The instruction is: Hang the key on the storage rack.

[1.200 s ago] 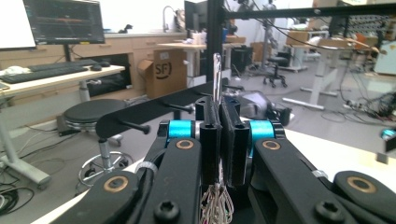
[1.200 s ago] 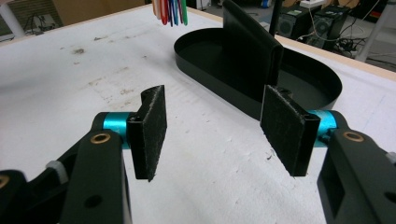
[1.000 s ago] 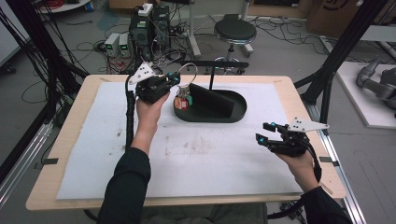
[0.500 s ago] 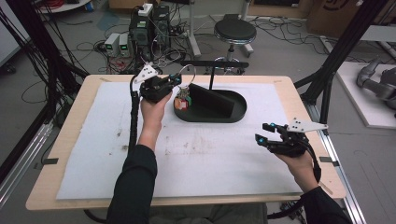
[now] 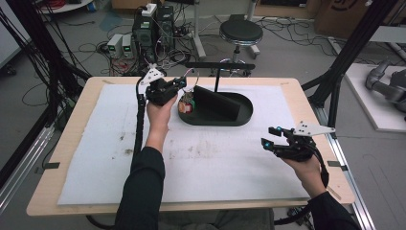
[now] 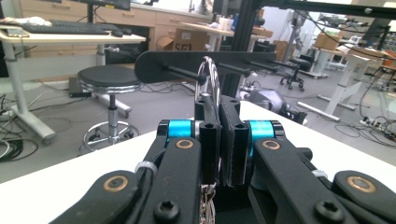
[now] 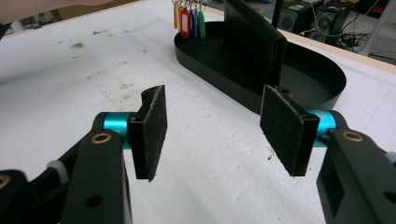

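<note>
Left gripper (image 5: 178,85) clamped on key ring (image 6: 208,74): keep ring level, slide onto rack peg (image 6: 183,73); right gripper (image 5: 274,138) open, idle.

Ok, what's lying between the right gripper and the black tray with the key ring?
Nothing: in the right gripper view, bare stained white mat runs from the open right gripper to the black tray.

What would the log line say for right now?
left gripper: shut on key ring, tags hanging | rack peg: ahead of ring | right gripper: open, idle over mat | black tray: on mat
</note>
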Demonstrator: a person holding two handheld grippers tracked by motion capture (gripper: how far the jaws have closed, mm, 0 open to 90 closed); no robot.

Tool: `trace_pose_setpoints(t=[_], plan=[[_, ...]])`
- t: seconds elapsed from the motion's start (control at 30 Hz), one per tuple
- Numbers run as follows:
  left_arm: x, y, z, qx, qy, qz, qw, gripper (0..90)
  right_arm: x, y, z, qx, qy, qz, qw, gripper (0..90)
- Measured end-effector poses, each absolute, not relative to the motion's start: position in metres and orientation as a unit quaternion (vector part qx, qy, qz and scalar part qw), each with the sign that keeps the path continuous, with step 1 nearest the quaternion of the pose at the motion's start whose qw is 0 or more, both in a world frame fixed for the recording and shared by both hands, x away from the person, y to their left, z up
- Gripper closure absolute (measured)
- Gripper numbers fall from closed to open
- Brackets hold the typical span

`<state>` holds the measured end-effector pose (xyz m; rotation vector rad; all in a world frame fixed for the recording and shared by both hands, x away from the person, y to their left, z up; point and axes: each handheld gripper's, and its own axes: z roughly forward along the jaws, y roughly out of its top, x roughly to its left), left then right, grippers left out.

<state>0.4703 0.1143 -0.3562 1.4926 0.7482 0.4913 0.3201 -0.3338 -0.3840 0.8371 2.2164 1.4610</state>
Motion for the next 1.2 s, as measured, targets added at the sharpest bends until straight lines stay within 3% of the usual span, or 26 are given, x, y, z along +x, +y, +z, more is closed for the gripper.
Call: trace_pose_setpoints(t=[0.43, 0.6, 0.73, 0.8, 0.93, 1.2], plan=[[0.477, 0.113, -0.364, 0.651, 0.35, 0.214, 0.639, 86.4, 0.319, -0.334, -0.386, 0.298, 0.784, 0.515, 0.179, 42.5], [0.478, 0.113, -0.366, 0.652, 0.36, 0.22, 0.63, 82.3, 0.318, -0.335, -0.388, 0.298, 0.785, 0.513, 0.18, 42.5], [0.478, 0.114, -0.365, 0.649, 0.371, 0.224, 0.625, 63.8, 0.317, -0.337, -0.389, 0.301, 0.784, 0.512, 0.182, 42.4], [0.476, 0.117, -0.363, 0.647, 0.381, 0.233, 0.618, 48.6, 0.317, -0.337, -0.39, 0.303, 0.783, 0.512, 0.182, 42.3], [0.469, 0.122, -0.355, 0.663, 0.381, 0.247, 0.596, 31.6, 0.318, -0.338, -0.391, 0.307, 0.782, 0.51, 0.185, 41.9], [0.425, 0.127, -0.338, 0.688, 0.327, 0.314, 0.566, 28.6, 0.324, -0.338, -0.392, 0.322, 0.777, 0.506, 0.191, 39.5]])
